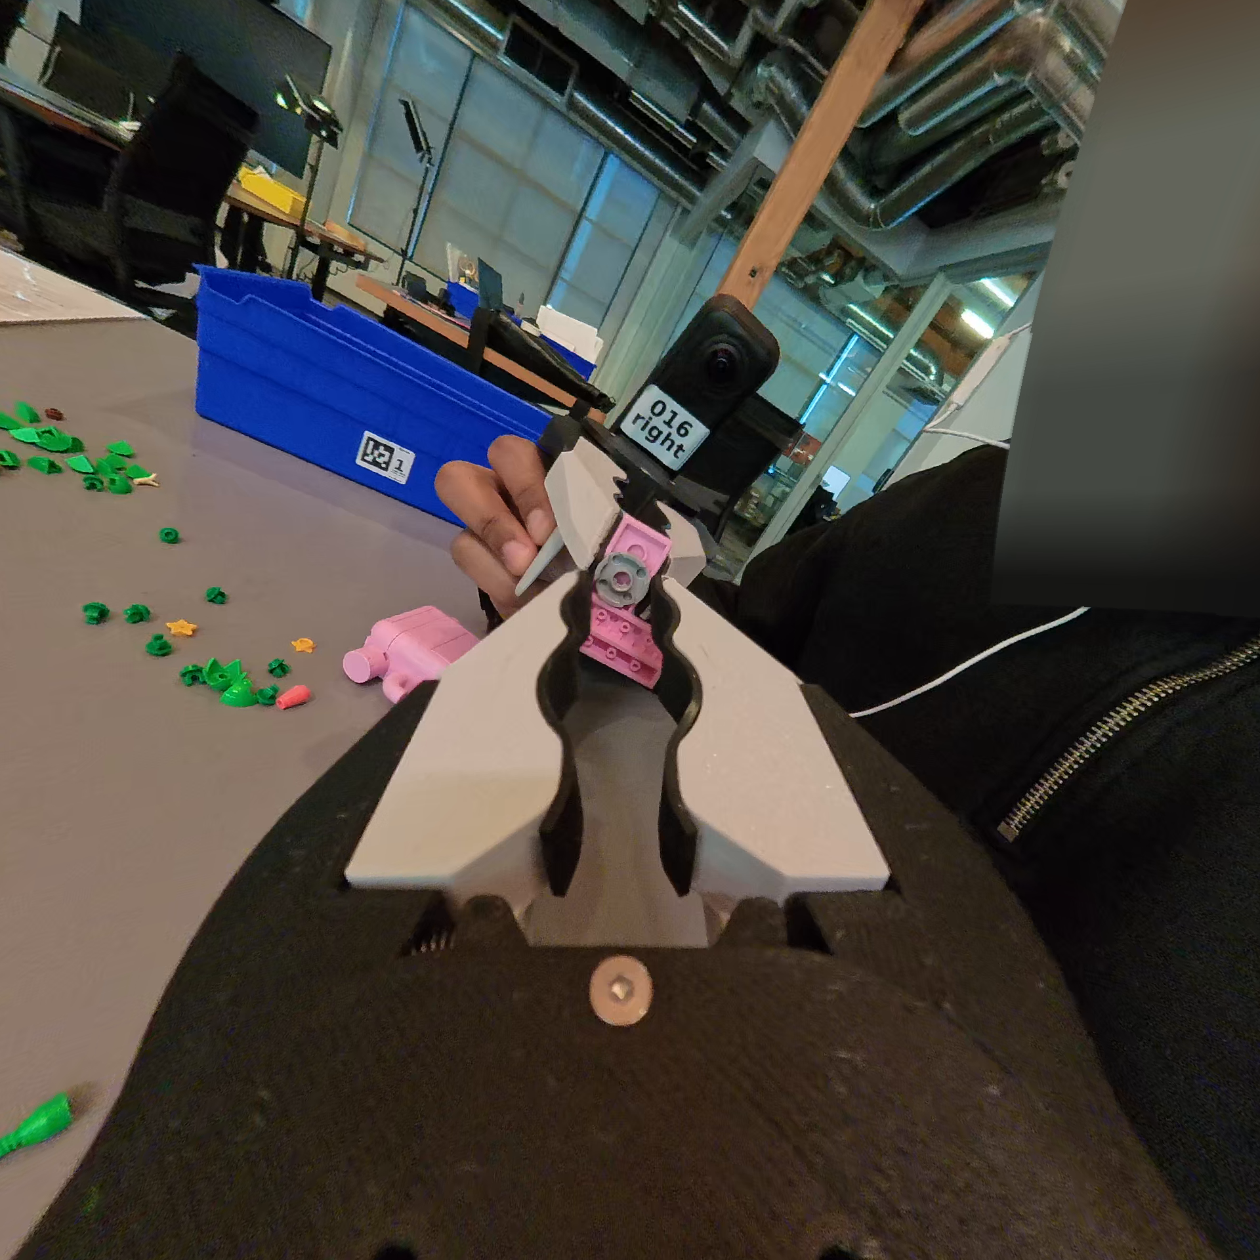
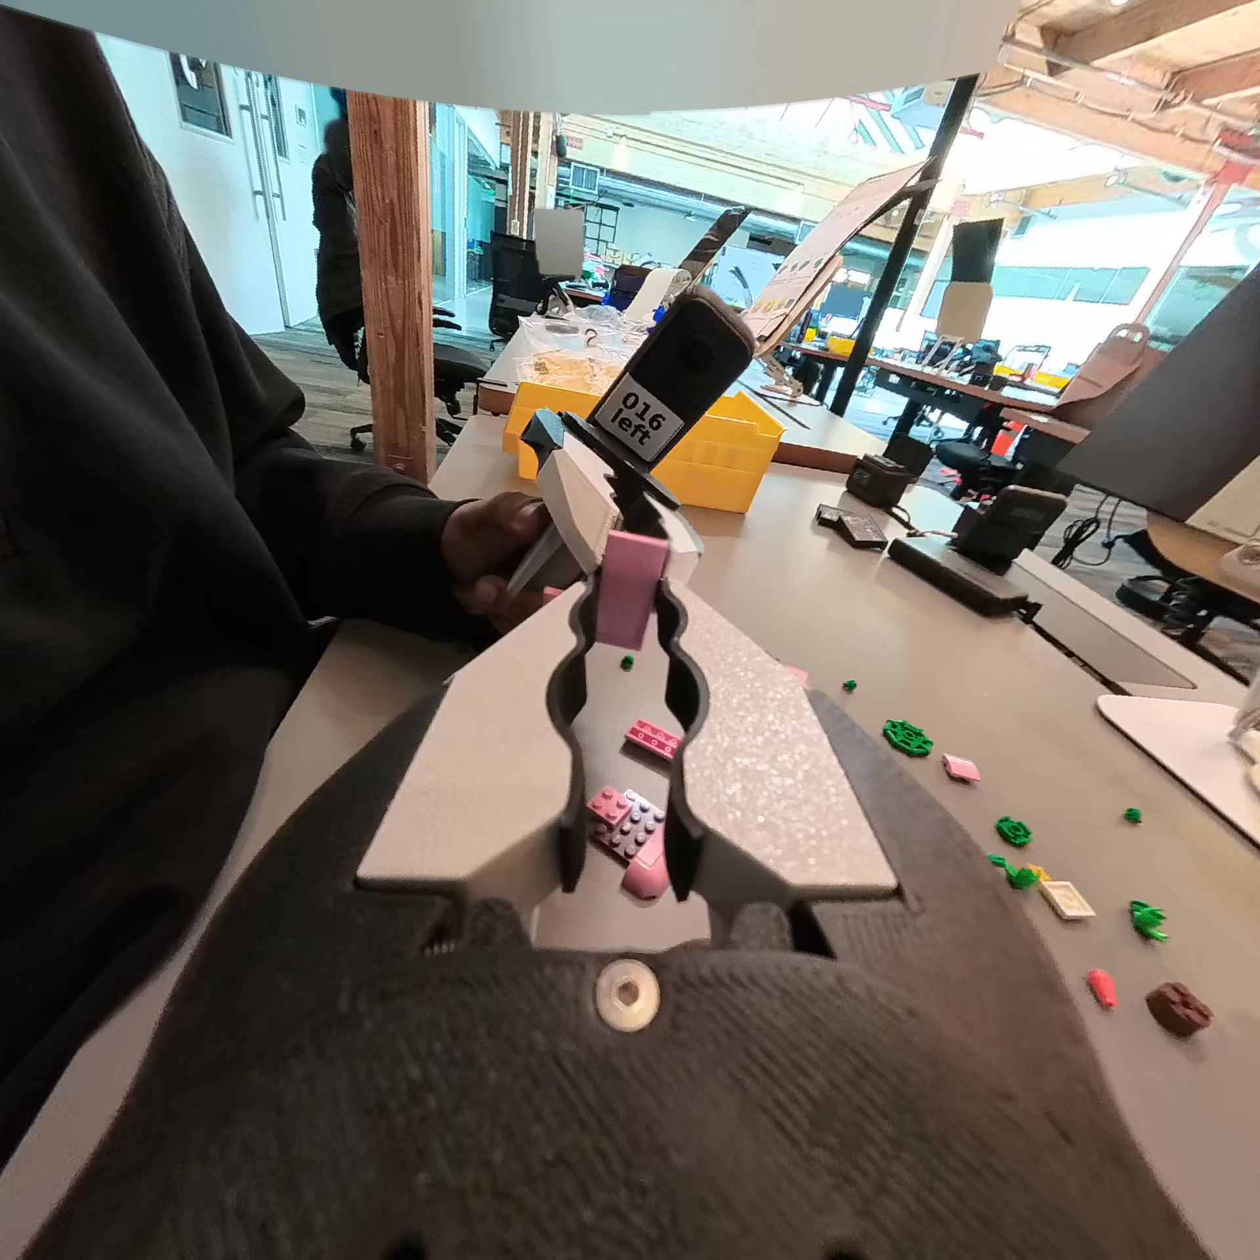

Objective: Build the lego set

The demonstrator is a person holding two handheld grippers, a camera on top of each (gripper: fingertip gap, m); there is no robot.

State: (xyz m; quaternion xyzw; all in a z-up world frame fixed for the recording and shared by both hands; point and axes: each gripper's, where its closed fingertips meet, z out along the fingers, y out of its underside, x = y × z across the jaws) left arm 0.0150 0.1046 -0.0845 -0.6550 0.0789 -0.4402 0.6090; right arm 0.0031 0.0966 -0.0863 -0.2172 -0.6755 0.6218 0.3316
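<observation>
**Mid-air join: pink plate sub-assembly held between both grippers**

The left gripper (image 1: 617,617) and the right gripper (image 2: 624,607) are meeting tip to tip above the grey table (image 1: 170,784), both pinching one small pink assembly (image 1: 624,631). Each pair of jaws is standing nearly closed, with only the piece's width between the tips. Which gripper is bearing the load, I cannot tell.

Step in hand, as judged: pressing or aligning two pieces of the assembly. The left wrist view is showing its underside: tube sockets on the pink plates, and a grey round plate (image 1: 619,579) with a centre hole sitting against them. The right wrist view is showing a smooth, stud-free pink face (image 2: 631,590).

Next move probably calls for squeezing along the stud axis without twisting, then one gripper letting go.

Materials: hard glossy plastic bricks; matte grey printed fingers with wavy black inner pads.

Loose stock on the table: a pink blocky sub-build (image 1: 409,651), green leaf pieces (image 1: 61,446), pink and lavender plates (image 2: 627,828), a blue bin (image 1: 327,388).
</observation>
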